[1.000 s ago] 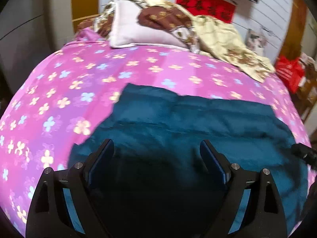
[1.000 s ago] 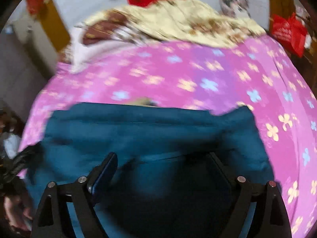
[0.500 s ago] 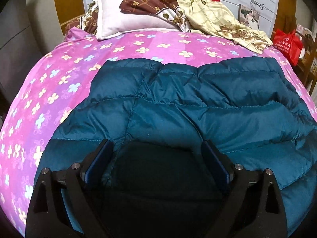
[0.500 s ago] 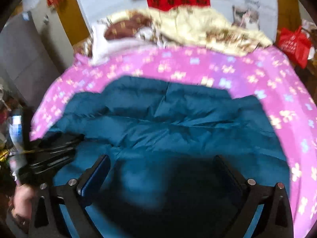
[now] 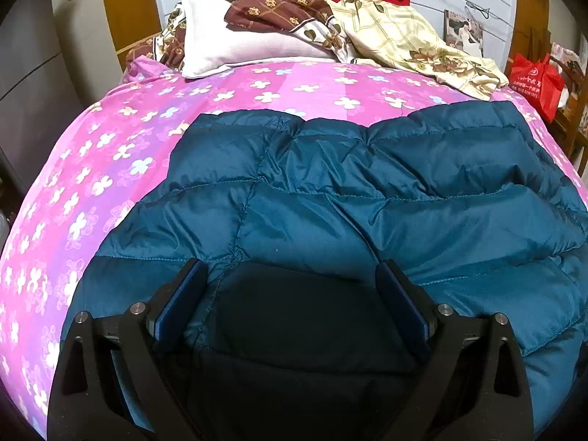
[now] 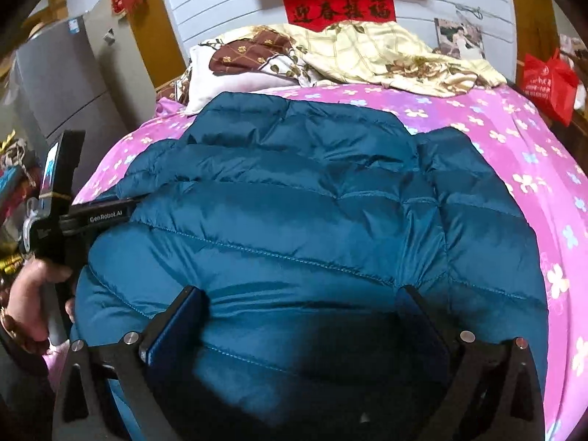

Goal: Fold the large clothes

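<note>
Both fingers of the left gripper (image 5: 288, 275) are seen spread wide, and nothing is held between them; a dark panel of the teal down jacket (image 5: 349, 191) lies directly below and between them, its quilted body stretching away ahead and to the right. Whether the fingertips touch the fabric cannot be told. The right gripper (image 6: 297, 301) is likewise seen with its fingers set wide apart and nothing gripped — the jacket (image 6: 294, 202) fills the gap between them and spreads forward across the bed, puffed in stitched bands.

The jacket is laid flat on the pink flowered bedspread (image 5: 110, 154), with its far edge short of the pillow (image 5: 235, 44) and the crumpled cream quilt (image 5: 415, 44) at the head of the bed. In the right wrist view the left gripper (image 6: 110, 213) is seen at the jacket's left edge — its body is held in a hand (image 6: 29, 301). A red banner (image 6: 340, 9) is hung on the wall behind, and a red bag (image 5: 536, 81) stands beside the bed on the right.
</note>
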A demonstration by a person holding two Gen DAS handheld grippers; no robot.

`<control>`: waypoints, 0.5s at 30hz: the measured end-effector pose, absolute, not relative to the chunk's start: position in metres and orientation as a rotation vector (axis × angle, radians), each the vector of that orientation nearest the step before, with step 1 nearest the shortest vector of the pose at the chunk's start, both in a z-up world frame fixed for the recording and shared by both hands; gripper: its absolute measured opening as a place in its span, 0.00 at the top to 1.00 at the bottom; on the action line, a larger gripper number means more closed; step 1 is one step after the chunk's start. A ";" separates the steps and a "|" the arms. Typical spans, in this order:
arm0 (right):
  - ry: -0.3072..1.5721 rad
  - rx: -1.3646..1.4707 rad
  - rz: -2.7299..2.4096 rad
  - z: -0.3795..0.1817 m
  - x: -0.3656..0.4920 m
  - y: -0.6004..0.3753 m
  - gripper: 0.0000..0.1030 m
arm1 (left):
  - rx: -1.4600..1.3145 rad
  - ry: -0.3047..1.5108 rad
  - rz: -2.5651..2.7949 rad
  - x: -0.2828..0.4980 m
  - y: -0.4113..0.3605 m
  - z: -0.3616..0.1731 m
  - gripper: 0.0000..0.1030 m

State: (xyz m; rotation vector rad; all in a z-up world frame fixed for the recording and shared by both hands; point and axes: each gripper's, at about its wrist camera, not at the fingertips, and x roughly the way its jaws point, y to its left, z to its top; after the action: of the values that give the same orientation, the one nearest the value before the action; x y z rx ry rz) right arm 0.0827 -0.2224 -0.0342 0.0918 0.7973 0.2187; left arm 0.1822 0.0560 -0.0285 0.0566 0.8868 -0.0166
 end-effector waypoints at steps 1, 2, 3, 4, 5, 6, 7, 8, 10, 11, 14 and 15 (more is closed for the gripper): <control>0.791 0.089 0.216 -0.035 0.081 -0.222 0.00 | 0.054 0.888 -0.018 0.182 0.057 -0.029 0.08; 0.784 0.086 0.214 -0.035 0.081 -0.222 0.00 | 0.052 0.889 -0.019 0.182 0.056 -0.029 0.08; 0.780 0.087 0.212 -0.035 0.078 -0.222 0.00 | 0.052 0.889 -0.019 0.182 0.056 -0.029 0.08; 0.778 0.087 0.211 -0.035 0.077 -0.221 0.00 | 0.052 0.889 -0.018 0.182 0.056 -0.029 0.08; 0.775 0.085 0.209 -0.034 0.076 -0.221 0.00 | 0.052 0.888 -0.018 0.182 0.056 -0.029 0.08; 0.773 0.084 0.208 -0.035 0.076 -0.220 0.00 | 0.051 0.887 -0.018 0.182 0.057 -0.029 0.08; 0.773 0.086 0.207 -0.034 0.076 -0.220 0.00 | 0.051 0.887 -0.018 0.182 0.057 -0.029 0.08; 0.775 0.086 0.206 -0.034 0.077 -0.220 0.00 | 0.050 0.888 -0.020 0.182 0.058 -0.028 0.08; 0.784 0.086 0.208 -0.032 0.078 -0.221 0.00 | 0.046 0.888 -0.026 0.181 0.059 -0.027 0.08; 0.793 0.088 0.209 -0.031 0.078 -0.221 0.00 | 0.043 0.884 -0.030 0.180 0.061 -0.024 0.08; 0.782 0.100 0.177 -0.014 0.077 -0.231 0.00 | 0.051 0.856 -0.027 0.171 0.072 -0.006 0.08; 0.735 0.113 0.160 -0.005 0.072 -0.239 0.00 | 0.054 0.827 -0.015 0.166 0.081 0.004 0.08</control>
State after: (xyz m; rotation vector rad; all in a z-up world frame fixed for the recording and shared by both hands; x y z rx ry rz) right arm 0.0723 -0.2386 -0.0050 0.1126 0.7350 0.1595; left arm 0.1664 0.0809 0.0037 0.0540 0.8271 -0.0151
